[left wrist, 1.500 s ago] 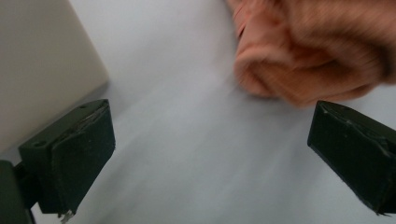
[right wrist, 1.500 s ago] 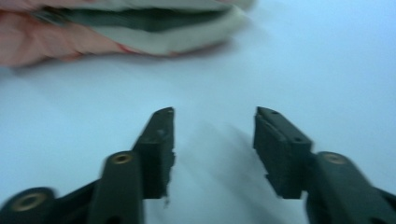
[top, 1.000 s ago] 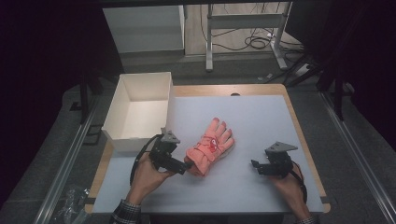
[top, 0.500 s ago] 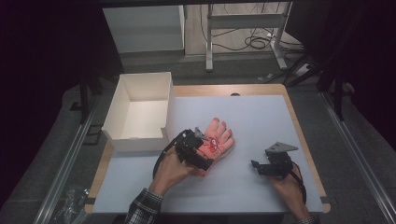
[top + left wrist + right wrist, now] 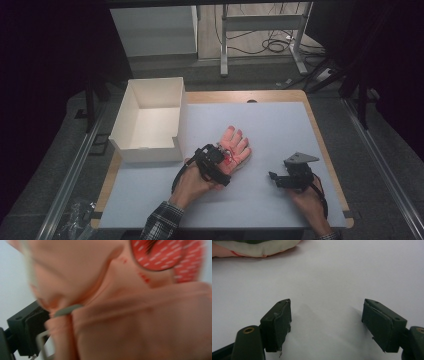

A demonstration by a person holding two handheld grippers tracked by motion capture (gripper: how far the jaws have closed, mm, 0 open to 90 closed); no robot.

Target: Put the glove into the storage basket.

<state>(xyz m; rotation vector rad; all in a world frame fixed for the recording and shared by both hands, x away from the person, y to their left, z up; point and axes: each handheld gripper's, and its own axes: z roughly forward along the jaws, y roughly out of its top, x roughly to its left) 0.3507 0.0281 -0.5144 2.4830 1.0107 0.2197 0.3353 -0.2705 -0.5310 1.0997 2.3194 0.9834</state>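
- Two grippers are over the table (image 5: 150, 210), which has a pale mat with a wood edge showing around it.
- From above, the left gripper (image 5: 216, 161) is on top of the pink glove (image 5: 236, 145), near the middle of the table.
- The glove lies flat with its fingers pointing to about 1 o'clock, away from the person.
- In the left gripper view, the glove (image 5: 140, 315) is very close and blurry. One black jaw shows at 8 o'clock, pressed against the glove's cloth.
- I cannot tell if the left claw is clamped on the glove or only touching it, because the other jaw is hidden.
- The right gripper (image 5: 280, 180) is at about 4 o'clock from the glove, well apart from it, near the right side of the table.
- In the right gripper view, the right gripper (image 5: 325, 315) has its two jaws wide apart with bare mat between them. Nothing is in them.
- In that same view, a bit of the glove (image 5: 254, 247) shows at 11 o'clock, far from the jaws.
- The white box (image 5: 127, 150) sits at 9 o'clock from the glove, at the left edge of the table. Its top is open. It is near the left gripper but not touching it.
- Lots of bare mat lies at 12 o'clock past the glove, and between the glove and the right edge.
- More bare mat lies along the near edge, between the two hands.
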